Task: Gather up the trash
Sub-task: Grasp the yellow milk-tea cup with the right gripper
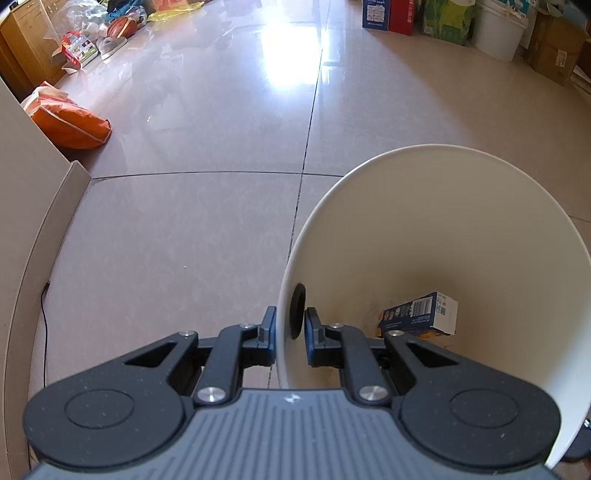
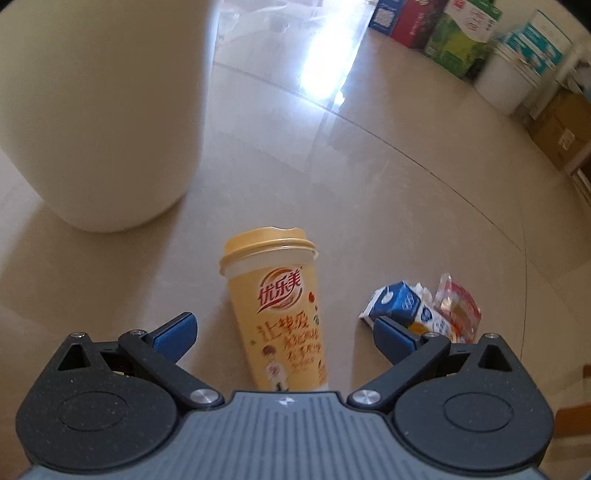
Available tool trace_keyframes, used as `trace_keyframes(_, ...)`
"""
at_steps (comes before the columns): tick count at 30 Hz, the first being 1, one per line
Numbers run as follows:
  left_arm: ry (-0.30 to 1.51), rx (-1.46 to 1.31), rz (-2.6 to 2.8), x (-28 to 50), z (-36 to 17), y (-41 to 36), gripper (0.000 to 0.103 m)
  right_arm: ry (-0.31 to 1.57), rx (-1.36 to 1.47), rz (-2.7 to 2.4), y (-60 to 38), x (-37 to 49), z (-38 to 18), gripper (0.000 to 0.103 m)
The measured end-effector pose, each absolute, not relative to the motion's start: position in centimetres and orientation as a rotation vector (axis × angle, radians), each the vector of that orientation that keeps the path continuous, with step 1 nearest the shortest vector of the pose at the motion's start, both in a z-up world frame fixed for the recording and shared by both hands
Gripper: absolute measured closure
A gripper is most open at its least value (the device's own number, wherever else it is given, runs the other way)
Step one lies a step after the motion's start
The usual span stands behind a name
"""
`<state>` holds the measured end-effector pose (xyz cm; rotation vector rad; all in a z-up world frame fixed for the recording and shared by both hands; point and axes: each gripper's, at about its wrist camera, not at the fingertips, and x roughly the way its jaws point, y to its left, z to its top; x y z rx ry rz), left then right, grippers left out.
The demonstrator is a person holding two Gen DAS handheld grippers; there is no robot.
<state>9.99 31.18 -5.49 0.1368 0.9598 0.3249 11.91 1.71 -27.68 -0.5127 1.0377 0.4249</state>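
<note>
My left gripper (image 1: 290,325) is shut on the rim of the cream waste bin (image 1: 498,206), one finger outside and one inside the wall. A dark blue carton (image 1: 419,314) lies at the bottom of that bin. In the right wrist view the same bin (image 2: 99,110) stands on the floor at the upper left. A yellow milk-tea cup (image 2: 275,306) with a lid stands upright between the spread fingers of my open right gripper (image 2: 282,334), untouched by the pads. A blue-and-white milk carton (image 2: 402,302) and a red snack wrapper (image 2: 458,306) lie on the floor to its right.
Glossy beige floor tiles (image 1: 184,240) spread all around. An orange bag (image 1: 70,118) and a cabinet side (image 1: 22,184) are at the left. Boxes and a white bucket (image 1: 500,31) line the far wall; a basketball (image 1: 122,26) lies far left.
</note>
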Motion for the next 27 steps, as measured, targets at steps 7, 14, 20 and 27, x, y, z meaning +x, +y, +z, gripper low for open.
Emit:
trace_keyframes(7, 0.959, 0.127, 0.322, 9.8, -5.5, 31.5, 0.09, 1.091, -0.558, 0.41, 3.1, 14.7, -30.9, 0.0)
trace_keyframes(14, 0.961, 0.119, 0.322, 9.8, -5.5, 31.7, 0.09, 1.109, -0.611, 0.42, 4.5, 15.5, -33.3, 0.001)
trace_keyframes(20, 0.962, 0.115, 0.323, 9.9, -5.4, 31.8, 0.09, 1.159, -0.652, 0.426, 5.3, 16.1, -34.6, 0.016)
trace_keyframes(27, 0.964, 0.12, 0.324, 9.9, -5.4, 31.8, 0.09, 1.204, -0.63, 0.409, 5.1, 16.6, -34.3, 0.027)
